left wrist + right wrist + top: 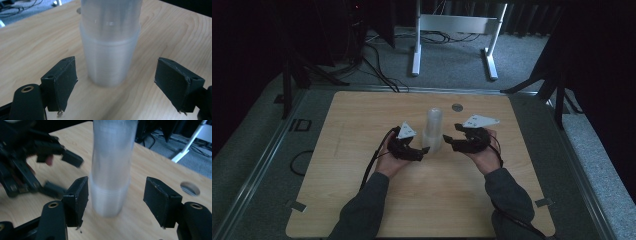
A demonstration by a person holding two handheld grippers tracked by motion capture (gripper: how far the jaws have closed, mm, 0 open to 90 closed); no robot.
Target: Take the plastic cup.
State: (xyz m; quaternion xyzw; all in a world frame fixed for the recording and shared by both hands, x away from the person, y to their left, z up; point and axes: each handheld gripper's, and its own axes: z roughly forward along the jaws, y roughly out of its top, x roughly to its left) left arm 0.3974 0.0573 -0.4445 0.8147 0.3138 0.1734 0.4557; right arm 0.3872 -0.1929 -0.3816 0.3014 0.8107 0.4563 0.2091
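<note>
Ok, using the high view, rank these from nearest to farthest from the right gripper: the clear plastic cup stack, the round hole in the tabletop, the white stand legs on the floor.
From the right gripper:
1. Cup stack: just to its left, at the table's middle, between the two grippers.
2. Round hole: a little beyond it, near the table's far edge.
3. White stand legs: farthest, on the carpet past the table.

Both gripper views cut off the top of the cup stack (110,50) for me, and the left gripper (60,173) looks smeared by blur.
</note>
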